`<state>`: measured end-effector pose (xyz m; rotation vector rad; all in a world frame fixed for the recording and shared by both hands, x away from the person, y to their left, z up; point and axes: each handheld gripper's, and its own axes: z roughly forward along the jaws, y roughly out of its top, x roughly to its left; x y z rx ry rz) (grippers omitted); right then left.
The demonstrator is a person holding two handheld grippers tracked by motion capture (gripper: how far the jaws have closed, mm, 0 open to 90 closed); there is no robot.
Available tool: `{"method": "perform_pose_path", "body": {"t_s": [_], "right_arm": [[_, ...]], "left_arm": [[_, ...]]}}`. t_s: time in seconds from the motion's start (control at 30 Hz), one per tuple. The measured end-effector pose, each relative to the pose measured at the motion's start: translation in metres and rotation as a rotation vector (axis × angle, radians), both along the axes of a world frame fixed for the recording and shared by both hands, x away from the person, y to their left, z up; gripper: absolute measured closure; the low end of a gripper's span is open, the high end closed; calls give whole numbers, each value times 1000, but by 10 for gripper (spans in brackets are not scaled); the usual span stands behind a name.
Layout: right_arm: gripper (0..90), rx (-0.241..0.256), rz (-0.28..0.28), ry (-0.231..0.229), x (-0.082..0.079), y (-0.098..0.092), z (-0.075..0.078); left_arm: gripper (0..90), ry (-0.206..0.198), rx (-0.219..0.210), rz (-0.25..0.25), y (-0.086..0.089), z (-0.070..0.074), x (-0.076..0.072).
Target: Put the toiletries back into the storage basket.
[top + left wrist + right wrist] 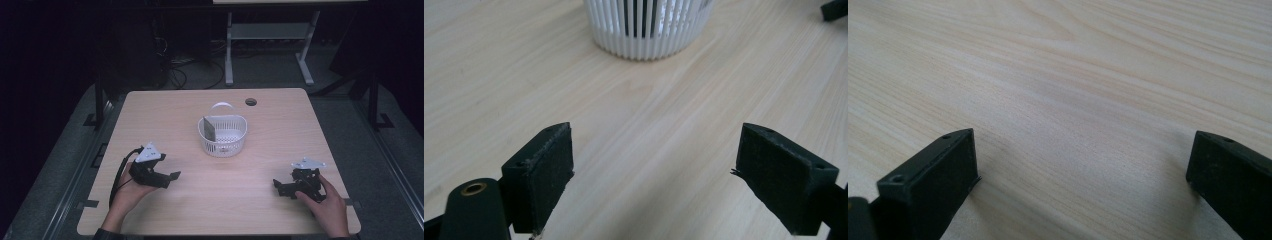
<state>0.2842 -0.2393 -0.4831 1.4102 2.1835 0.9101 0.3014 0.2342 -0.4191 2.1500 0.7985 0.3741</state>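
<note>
High view is showing me resting both tongs on the table (150, 110), left gripper (170, 177) and right gripper (281, 187) spread wide, holding nothing. The white basket (223, 142) is sitting far of them at centre, a grey card (209, 129) already leaning inside; I judge little is left.

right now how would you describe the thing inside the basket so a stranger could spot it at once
On the wooden table, look to the middle, a little toward the far edge, for the white slatted basket with a looped handle. Inside it, leaning against its left wall, stands a flat grey card. It is the only dark thing within the white plastic, and nothing else lies in the basket.
</note>
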Motion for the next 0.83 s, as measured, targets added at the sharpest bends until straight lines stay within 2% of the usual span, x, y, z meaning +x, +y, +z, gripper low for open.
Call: {"method": "perform_pose_path", "body": {"t_s": [0.3, 0.4, 0.5, 0.6, 0.73, 0.83], "right_arm": [[0, 2, -2, 1, 0, 0, 0], [0, 1, 0, 0, 0, 0, 0], [0, 0, 0, 1, 0, 0, 0], [0, 0, 0, 1, 0, 0, 0], [0, 0, 0, 1, 0, 0, 0], [0, 0, 0, 1, 0, 0, 0]], "left_arm": [[143, 11, 39, 39, 19, -26, -20], [143, 14, 66, 61, 26, -35, -24], [133, 33, 64, 83, 32, -44, -28], [130, 28, 110, 95, 33, -51, -30], [127, 38, 58, 96, 35, -56, -30], [127, 41, 54, 98, 36, -56, -29]]}}
